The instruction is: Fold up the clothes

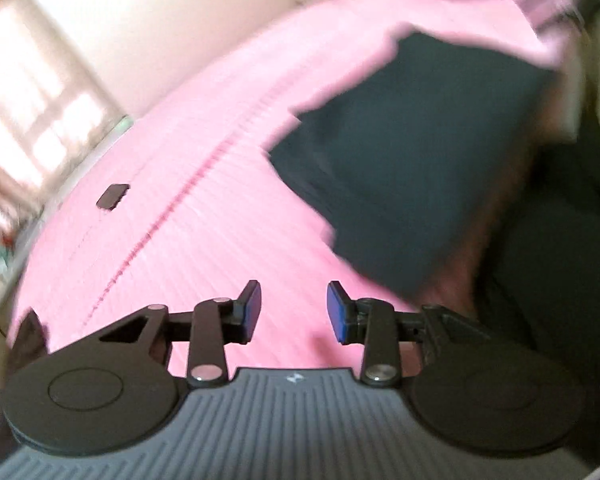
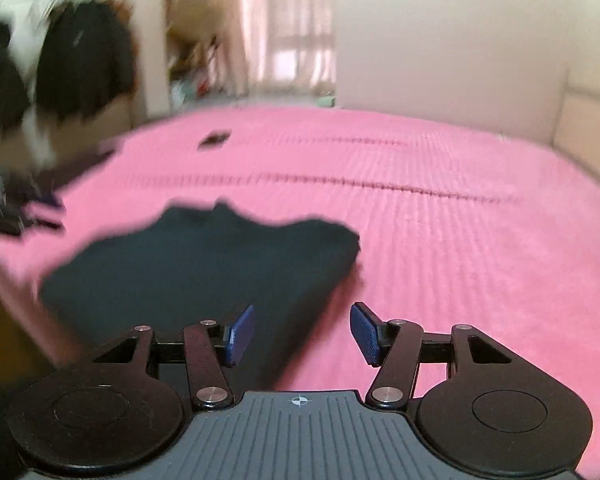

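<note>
The bed (image 2: 440,220) filled both views, wide and pink under a ribbed cover, with one darker stitched seam (image 2: 360,182) running across it. On it, near the edge closest to the cameras, lay the dark garment (image 2: 204,264), a blackish-green piece already gathered into a compact, roughly rectangular bundle; in the left wrist view it sat off to the right of that claw. Farther out on the cover rested a small dark flat object (image 2: 214,139), too blurred to name. Both pictures were smeared, so fine detail was lost.

And the claws? The left claw (image 1: 294,312) stood partly open over bare pink cover, nothing between its blue pads. The right claw (image 2: 302,332) stood wider apart, its left pad over the garment's near corner, yet no cloth was pinched there. Both were empty.

My read: a fold looked just laid down and let go, so the step in hand seemed the release between folds. The next move would call for fresh holds on two corners or an edge of the bundle, or, if it was judged finished, shifting it aside.

No brand or readable writing showed, only a small pale emblem (image 1: 291,379) on the left claw's grey body and a little crosshair mark (image 2: 300,401) on the right one's.
</note>
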Demonstrator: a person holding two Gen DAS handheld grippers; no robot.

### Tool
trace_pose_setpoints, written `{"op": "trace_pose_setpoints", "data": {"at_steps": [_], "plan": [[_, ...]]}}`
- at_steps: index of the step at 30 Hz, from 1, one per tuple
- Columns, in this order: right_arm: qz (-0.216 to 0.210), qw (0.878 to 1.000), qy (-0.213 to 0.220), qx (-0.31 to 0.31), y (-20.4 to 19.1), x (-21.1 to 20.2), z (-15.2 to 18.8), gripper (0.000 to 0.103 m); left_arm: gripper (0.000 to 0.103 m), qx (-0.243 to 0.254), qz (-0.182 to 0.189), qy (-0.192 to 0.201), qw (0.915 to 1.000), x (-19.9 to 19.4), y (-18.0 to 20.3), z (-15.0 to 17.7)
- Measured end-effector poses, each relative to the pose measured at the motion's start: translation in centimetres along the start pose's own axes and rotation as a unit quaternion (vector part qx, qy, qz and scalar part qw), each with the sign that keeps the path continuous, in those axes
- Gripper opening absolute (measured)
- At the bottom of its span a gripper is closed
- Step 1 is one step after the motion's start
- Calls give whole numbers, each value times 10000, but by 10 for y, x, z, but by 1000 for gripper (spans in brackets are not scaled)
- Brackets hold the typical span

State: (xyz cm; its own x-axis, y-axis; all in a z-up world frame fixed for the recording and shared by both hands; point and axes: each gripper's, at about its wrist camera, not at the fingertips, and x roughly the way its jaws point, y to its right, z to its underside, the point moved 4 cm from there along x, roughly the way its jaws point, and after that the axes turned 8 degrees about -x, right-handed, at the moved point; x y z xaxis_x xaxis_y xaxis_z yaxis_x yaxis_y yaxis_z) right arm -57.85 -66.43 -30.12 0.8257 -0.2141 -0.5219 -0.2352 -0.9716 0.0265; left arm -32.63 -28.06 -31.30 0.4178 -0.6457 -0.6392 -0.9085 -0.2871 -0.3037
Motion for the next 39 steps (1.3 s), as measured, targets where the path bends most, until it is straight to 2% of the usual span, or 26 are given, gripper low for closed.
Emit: {"op": "trace_pose_setpoints", "data": {"at_steps": [2, 5, 8, 10, 13, 15, 16, 17, 20, 21, 25, 28, 30, 33, 34, 35, 36, 37, 38, 39], "plan": [[-118, 9993, 87, 347, 11, 23, -7, 56, 33, -601, 304, 172, 9976, 21, -18, -26], [-204, 9973, 35, 708, 32, 53, -18, 56, 33, -1238, 762, 317, 9889, 61, -37, -60], [-74, 9929, -225, 1164, 56, 81, -20, 56, 33, -1462, 1084, 215, 9831, 111, -50, -91], [-251, 9881, -200, 1504, 67, 87, -21, 56, 33, -1571, 1292, 65, 9791, 145, -48, -101], [-482, 9831, -206, 1752, 79, 87, -19, 55, 33, -1751, 1494, -139, 9731, 170, -54, -91], [-495, 9826, -297, 1766, 82, 92, -15, 5, 33, -1882, 1614, -265, 9684, 185, -55, -91], [-470, 9826, -338, 1767, 83, 94, -15, 6, 31, -1935, 1684, -277, 9661, 189, -54, -89], [-430, 9823, -300, 1799, 84, 90, -14, 6, 20, -1964, 1730, -281, 9647, 192, -53, -88], [-322, 9830, -162, 1798, 81, 78, -16, 5, 3, -1849, 1676, -228, 9681, 192, -47, -89], [-314, 9839, -81, 1760, 80, 74, -20, 5, 1, -1809, 1659, -202, 9692, 190, -45, -89], [-300, 9864, 289, 1592, 80, 74, -44, 4, 0, -1747, 1574, 207, 9717, 165, -48, -97], [-256, 9868, 218, 1583, 90, 92, -45, 4, 0, -1851, 1487, 514, 9701, 155, -63, -109], [-286, 9848, -56, 1710, 97, 115, -31, 5, 0, -1846, 1432, 489, 9711, 164, -68, -113], [-292, 9807, -399, 1892, 102, 134, -12, 5, 0, -1881, 1466, 45, 9711, 195, -66, -102], [-257, 9804, -336, 1924, 103, 129, -11, 5, 0, -1891, 1482, -142, 9706, 206, -63, -97], [-166, 9811, -293, 1906, 104, 123, -12, 7, 1, -1895, 1491, -277, 9701, 215, -60, -92], [-71, 9819, -250, 1875, 104, 117, -14, 14, 1, -1893, 1479, -263, 9704, 216, -59, -89], [53, 9842, -210, 1758, 101, 109, -16, 22, 4, -1932, 1440, -227, 9703, 213, -61, -89], [176, 9862, -169, 1640, 98, 100, -19, 35, 6, -1988, 1370, -212, 9702, 209, -64, -88], [276, 9880, -124, 1515, 95, 93, -22, 44, 7, -2032, 1284, -191, 9705, 205, -68, -88]]}}
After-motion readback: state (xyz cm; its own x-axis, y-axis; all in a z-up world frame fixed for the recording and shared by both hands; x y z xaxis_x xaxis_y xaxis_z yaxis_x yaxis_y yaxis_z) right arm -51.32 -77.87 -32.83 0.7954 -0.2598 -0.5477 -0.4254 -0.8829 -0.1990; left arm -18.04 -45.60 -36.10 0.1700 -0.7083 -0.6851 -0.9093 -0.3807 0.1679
